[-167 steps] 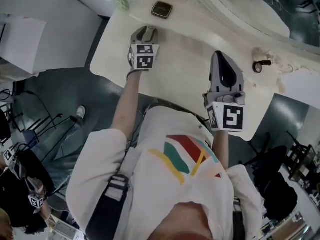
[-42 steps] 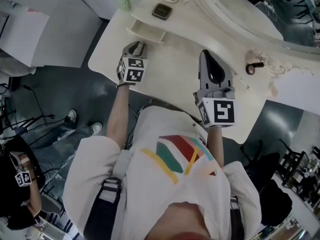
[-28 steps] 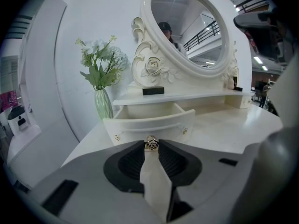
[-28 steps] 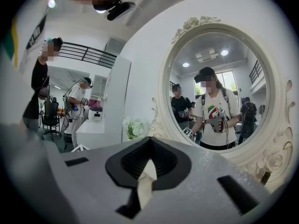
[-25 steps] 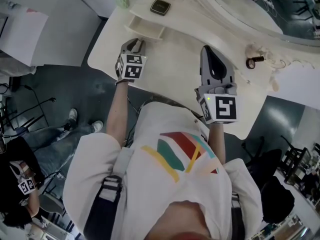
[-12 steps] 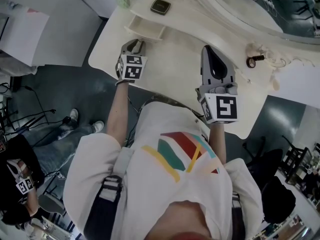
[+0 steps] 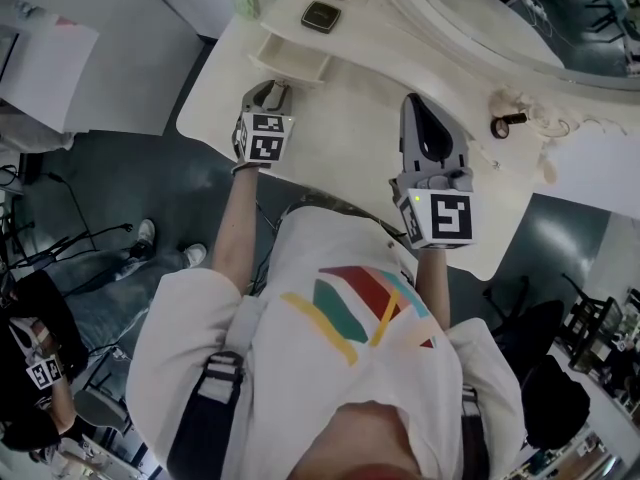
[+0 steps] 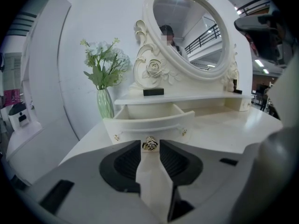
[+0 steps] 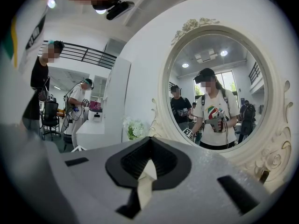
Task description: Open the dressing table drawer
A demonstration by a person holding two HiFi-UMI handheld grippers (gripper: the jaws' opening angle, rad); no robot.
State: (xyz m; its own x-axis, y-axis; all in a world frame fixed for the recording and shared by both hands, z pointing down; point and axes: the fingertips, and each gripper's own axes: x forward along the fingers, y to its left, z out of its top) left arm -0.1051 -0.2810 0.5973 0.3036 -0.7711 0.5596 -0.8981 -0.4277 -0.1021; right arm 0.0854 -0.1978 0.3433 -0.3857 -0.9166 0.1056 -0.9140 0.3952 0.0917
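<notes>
The cream dressing table's small drawer point(image 7: 290, 60) stands pulled out from under the shelf, and its inside point(image 8: 149, 113) looks empty. A gold rose knob point(image 8: 150, 144) sits at the middle of the curved drawer front. My left gripper point(image 8: 150, 146) points at that knob, which lies between the two black pads with a thin gap on each side as the jaws are opening. In the head view the left gripper point(image 7: 277, 88) sits just in front of the drawer. My right gripper point(image 7: 417, 103) hovers over the tabletop, shut on nothing, and faces the mirror point(image 9: 219, 92).
A vase of white flowers point(image 8: 105, 101) stands at the table's left end beside the drawer. A small dark box point(image 7: 321, 15) lies on the shelf above it. A dark tube point(image 7: 503, 123) lies at the right. The table's front edge point(image 7: 215, 143) is near the person.
Since the earliest frame the drawer has come out of the shelf, with my left gripper drawn back toward the person. Over the last second neither gripper has moved.
</notes>
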